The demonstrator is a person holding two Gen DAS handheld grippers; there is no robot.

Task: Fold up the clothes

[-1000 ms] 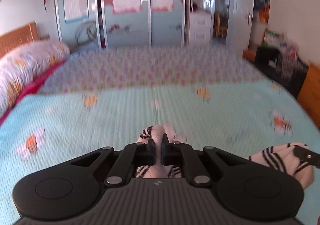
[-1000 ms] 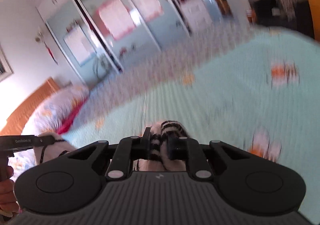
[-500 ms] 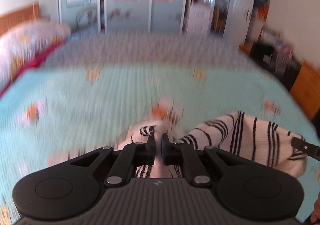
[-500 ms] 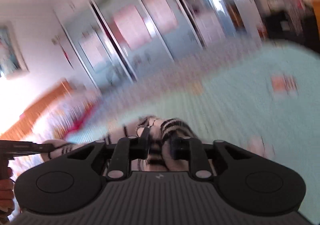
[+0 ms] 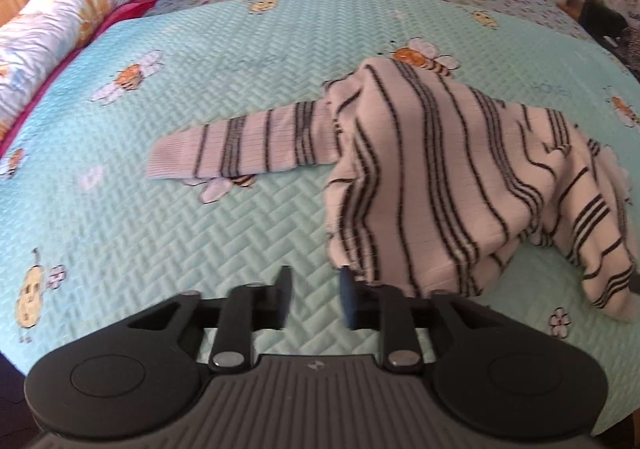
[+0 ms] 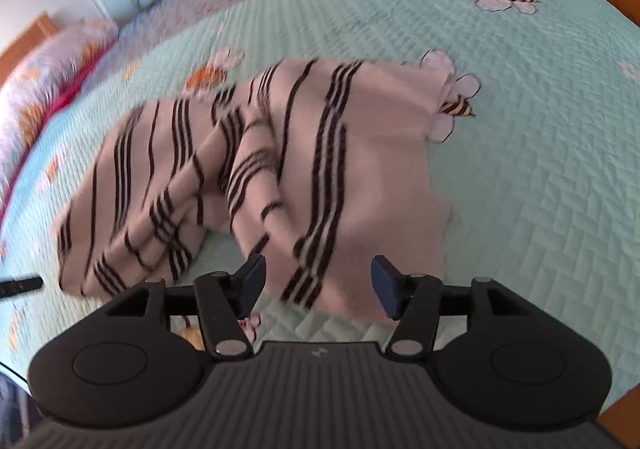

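And the striped sweater is down on the bed, lying in a loose heap on the mint quilt with the bee print. One sleeve runs out flat to the left, clear of the body; the other side is bunched and rucked over itself near the front edge. No clean fold shows anywhere, so by my reading the garment is spread but not squared: sleeves and body are yet to be brought in, and most of the folding is left.

Left hand-held gripper: jaws apart, nothing between them, hovering just off the sweater's near hem. Right hand-held gripper: jaws wide apart too, the fabric lying under and ahead of them, not pinched as far as the motion blur in the right wrist view lets me say.

Big change from half a second ago: both grippers were closed on striped cloth and holding it up off the quilt. Now both have let go, the sweater has dropped onto the bed, and the cameras have tipped down toward it.
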